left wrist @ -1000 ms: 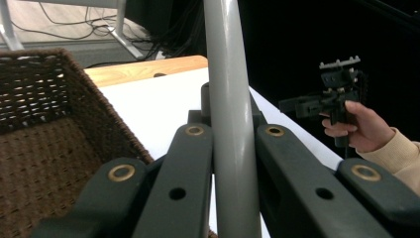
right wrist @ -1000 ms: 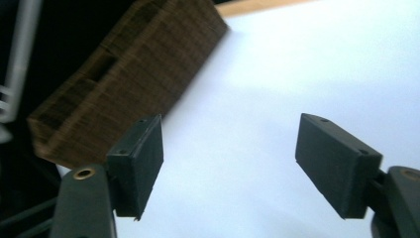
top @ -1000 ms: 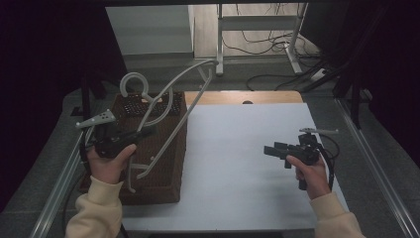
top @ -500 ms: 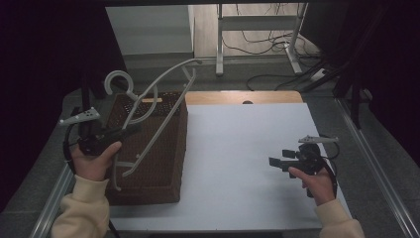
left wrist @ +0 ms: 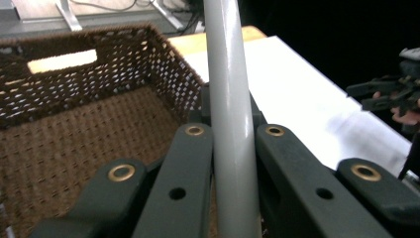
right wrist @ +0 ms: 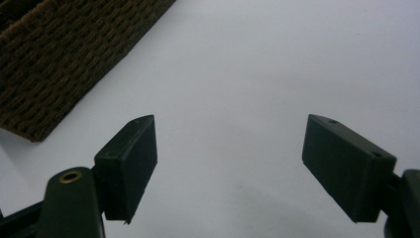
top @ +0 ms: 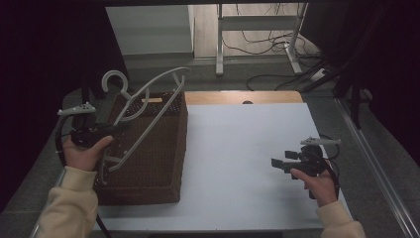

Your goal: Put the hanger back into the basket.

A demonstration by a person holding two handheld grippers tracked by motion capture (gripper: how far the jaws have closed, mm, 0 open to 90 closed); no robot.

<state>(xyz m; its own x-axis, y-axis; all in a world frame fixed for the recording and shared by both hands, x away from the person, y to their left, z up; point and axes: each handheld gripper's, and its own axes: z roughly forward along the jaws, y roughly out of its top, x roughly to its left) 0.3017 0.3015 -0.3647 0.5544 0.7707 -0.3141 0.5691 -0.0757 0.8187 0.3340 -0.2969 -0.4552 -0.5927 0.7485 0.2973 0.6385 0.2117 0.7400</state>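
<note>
Grey hanger clamped in left tool, above basket; right tool wide open.

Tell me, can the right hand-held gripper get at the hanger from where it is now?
Probably yes. The right hand-held gripper is open and holds nothing, and only bare white table lies between it and the hanger, which the left hand-held gripper holds above the basket.

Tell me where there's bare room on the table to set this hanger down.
The white table top is bare between the brown woven basket and the right gripper, out to the wooden edge strip. The left side is crowded: the basket, the grey plastic hanger and the left gripper.
</note>
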